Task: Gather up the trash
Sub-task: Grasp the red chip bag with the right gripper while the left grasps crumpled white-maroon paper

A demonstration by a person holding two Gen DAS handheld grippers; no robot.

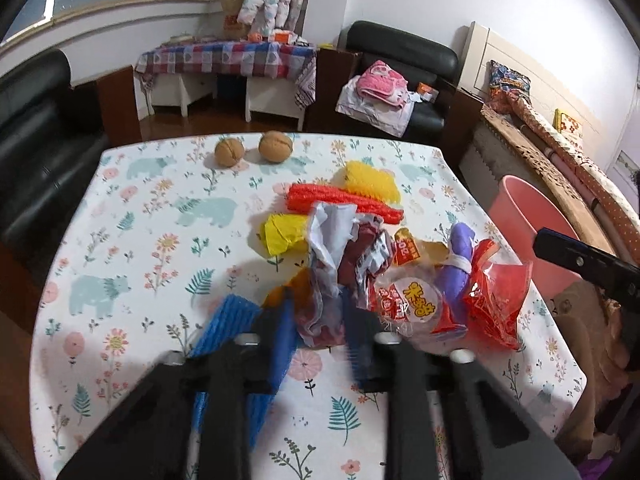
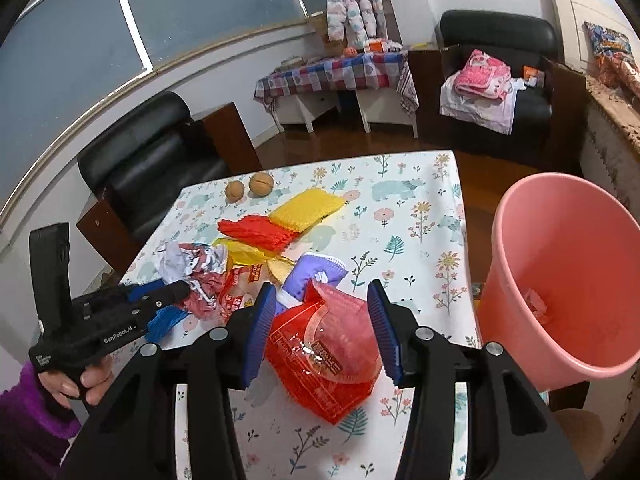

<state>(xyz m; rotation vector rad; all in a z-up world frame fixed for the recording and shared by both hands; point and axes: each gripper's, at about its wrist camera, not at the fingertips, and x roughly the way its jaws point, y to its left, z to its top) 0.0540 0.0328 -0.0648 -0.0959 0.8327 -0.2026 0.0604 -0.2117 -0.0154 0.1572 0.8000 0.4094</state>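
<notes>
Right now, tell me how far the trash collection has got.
Barely started: the pink bin holds only a scrap or two. In hand: the left gripper straddles the crumpled wrapper; the right gripper is open around the red bag. Foam nets, wrappers and the rest remain on the table.

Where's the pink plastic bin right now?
The pink plastic bin stands off the table's right edge, large in the right wrist view, just right of the open right claw over the red plastic wrapper.

Both wrist views look down close, sharing the table [image 1: 132, 208] (opposite sides).
</notes>
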